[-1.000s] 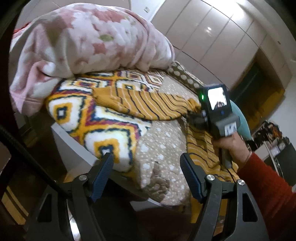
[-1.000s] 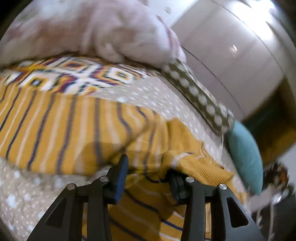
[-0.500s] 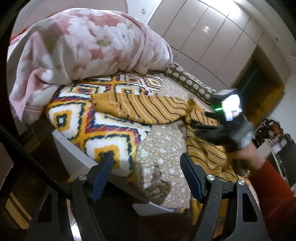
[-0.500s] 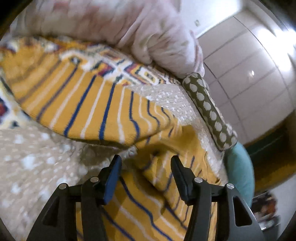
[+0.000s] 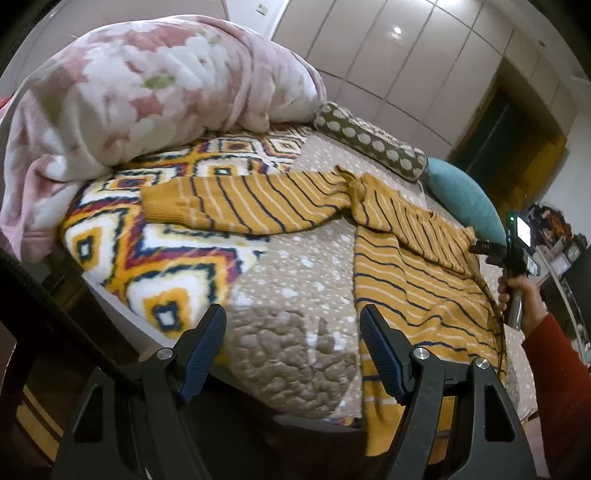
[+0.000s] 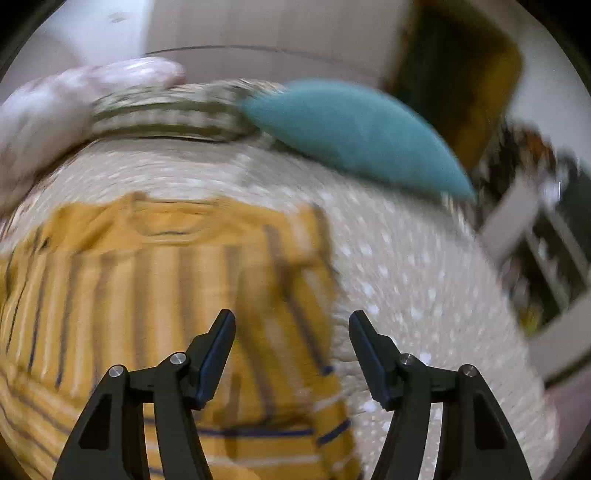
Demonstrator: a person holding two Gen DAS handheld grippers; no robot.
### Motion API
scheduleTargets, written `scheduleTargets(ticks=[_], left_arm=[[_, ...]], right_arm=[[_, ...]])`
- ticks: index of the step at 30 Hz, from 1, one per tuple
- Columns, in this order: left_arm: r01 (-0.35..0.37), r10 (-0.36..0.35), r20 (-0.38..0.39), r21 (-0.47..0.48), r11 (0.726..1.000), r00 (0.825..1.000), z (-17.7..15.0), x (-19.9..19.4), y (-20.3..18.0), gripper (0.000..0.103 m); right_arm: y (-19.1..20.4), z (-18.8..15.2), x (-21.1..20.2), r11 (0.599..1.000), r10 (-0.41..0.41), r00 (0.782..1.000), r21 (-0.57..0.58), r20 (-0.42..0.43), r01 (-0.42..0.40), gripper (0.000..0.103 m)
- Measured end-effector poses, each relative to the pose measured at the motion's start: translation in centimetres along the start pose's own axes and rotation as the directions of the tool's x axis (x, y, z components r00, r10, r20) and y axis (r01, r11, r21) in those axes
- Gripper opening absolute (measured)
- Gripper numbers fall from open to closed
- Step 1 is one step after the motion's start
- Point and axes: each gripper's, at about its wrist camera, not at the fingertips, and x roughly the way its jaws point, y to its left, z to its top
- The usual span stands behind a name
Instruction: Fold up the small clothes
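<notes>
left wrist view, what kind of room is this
Most likely a bedroom. The striped sweater lies on a bed with a dotted quilt, a bundled pink floral blanket and a teal pillow, with tall wardrobe doors behind.

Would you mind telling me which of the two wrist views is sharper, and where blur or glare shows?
Left wrist view: mostly sharp, the mustard-yellow striped knit sweater crisp, one ceiling light glaring off the glossy wardrobe doors, straight lines bowed by the fisheye. Right wrist view: heavy motion blur smears the sweater and the teal cushion, while its own tongs stay sharp.
</notes>
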Motion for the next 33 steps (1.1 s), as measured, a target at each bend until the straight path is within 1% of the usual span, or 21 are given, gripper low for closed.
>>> scheduleTargets(ticks=[1, 2, 3, 4, 5, 6, 8, 9, 10, 12, 13, 15, 16, 18, 19, 23, 27, 29, 31, 32, 33], left_arm=[[0.001, -0.001, -0.007, 0.001, 1.000, 1.000, 0.0, 0.2, -0.3, 0.074], [0.004, -0.004, -0.017, 0.000, 1.000, 1.000, 0.1, 0.5, -0.8, 0.074], [0.007, -0.008, -0.024, -0.003, 1.000, 1.000, 0.2, 0.6, -1.3, 0.074], [0.009, -0.009, -0.026, -0.003, 1.000, 1.000, 0.3, 0.7, -1.6, 0.074], [0.009, -0.009, -0.025, -0.001, 1.000, 1.000, 0.5, 0.7, -2.0, 0.074], [0.008, -0.008, -0.023, 0.002, 1.000, 1.000, 0.6, 0.7, -2.3, 0.074], [0.000, 0.001, -0.014, 0.019, 1.000, 1.000, 0.8, 0.7, -3.0, 0.074], [-0.004, 0.005, -0.010, 0.027, 1.000, 1.000, 0.9, 0.7, -3.3, 0.074], [-0.009, 0.009, -0.011, 0.033, 0.999, 1.000, 0.9, 0.9, -3.6, 0.074], [-0.004, 0.005, -0.020, 0.032, 0.999, 1.000, 0.9, 1.3, -3.8, 0.074], [0.002, -0.002, -0.030, 0.028, 1.000, 1.000, 0.9, 1.5, -4.0, 0.074], [0.013, -0.012, -0.041, 0.025, 1.000, 0.999, 0.8, 1.8, -4.3, 0.074], [0.015, -0.014, -0.041, 0.031, 0.999, 0.999, 0.7, 1.8, -4.5, 0.074], [-0.010, 0.012, -0.034, 0.058, 0.998, 0.999, 0.5, 1.7, -4.8, 0.074], [-0.026, 0.028, -0.028, 0.066, 0.997, 0.999, 0.4, 1.7, -4.7, 0.074], [-0.085, 0.085, -0.005, 0.052, 0.995, 0.996, 0.4, 1.5, -3.4, 0.074], [-0.129, 0.129, -0.008, -0.011, 0.992, 0.992, 0.2, 1.2, -0.7, 0.075], [-0.148, 0.148, -0.008, -0.030, 0.989, 0.989, -0.1, 0.9, 0.4, 0.075], [-0.169, 0.169, 0.001, -0.045, 0.985, 0.986, -0.4, 0.3, 1.5, 0.075], [-0.173, 0.174, 0.003, -0.051, 0.983, 0.985, -0.5, 0.0, 2.0, 0.075], [-0.175, 0.176, 0.006, -0.059, 0.983, 0.984, -0.7, -0.2, 2.4, 0.075]], right_arm=[[-1.0, 0.2, 1.3, 0.997, 0.063, 0.997, 0.048, -0.040, -0.061, 0.069], [-1.1, 0.3, 1.9, 0.994, 0.094, 0.994, 0.062, -0.057, -0.090, 0.069], [-1.0, 0.3, 2.6, 0.989, 0.133, 0.988, 0.073, -0.073, -0.128, 0.066], [-0.6, 0.3, 3.0, 0.982, 0.179, 0.980, 0.070, -0.081, -0.174, 0.055], [-0.4, 0.1, 3.2, 0.980, 0.193, 0.977, 0.063, -0.086, -0.188, 0.017], [0.1, 0.1, 3.5, 0.980, 0.201, 0.974, 0.040, -0.106, -0.197, 0.011], [0.1, 0.2, 3.3, 0.986, 0.165, 0.982, -0.013, -0.091, -0.166, 0.010], [-0.5, 0.3, 3.1, 0.993, 0.112, 0.990, -0.028, -0.081, -0.114, 0.009], [-1.4, 0.5, 3.3, 0.997, 0.072, 0.994, -0.017, -0.078, -0.073, 0.009], [-3.8, 0.6, 3.8, 0.999, -0.011, 0.996, 0.037, -0.083, 0.014, 0.010], [-5.2, 0.4, 4.5, 0.997, -0.029, 0.994, 0.074, -0.107, 0.037, 0.011], [-6.0, -0.4, 5.4, 0.996, -0.045, 0.988, 0.070, -0.150, 0.056, 0.026], [-6.1, -0.7, 5.2, 0.997, -0.043, 0.989, 0.057, -0.144, 0.052, 0.029], [-6.2, -1.1, 3.8, 0.998, -0.050, 0.993, 0.041, -0.107, 0.054, 0.043], [-6.5, -1.3, 3.0, 0.998, -0.044, 0.995, 0.044, -0.092, 0.048, 0.044], [-6.4, -2.3, -1.5, 0.998, 0.049, 0.999, 0.046, -0.008, -0.049, 0.047], [-3.8, -3.5, -5.3, 0.990, 0.134, 0.990, -0.046, 0.045, -0.132, 0.050], [-0.9, -4.2, -7.2, 0.976, 0.186, 0.981, -0.124, 0.053, -0.178, 0.050], [4.0, -5.1, -8.9, 0.938, 0.272, 0.961, -0.233, 0.041, -0.256, 0.051], [5.8, -5.4, -9.4, 0.922, 0.298, 0.954, -0.268, 0.032, -0.279, 0.052], [8.8, -6.1, -10.0, 0.889, 0.343, 0.939, -0.326, 0.012, -0.321, 0.052]])
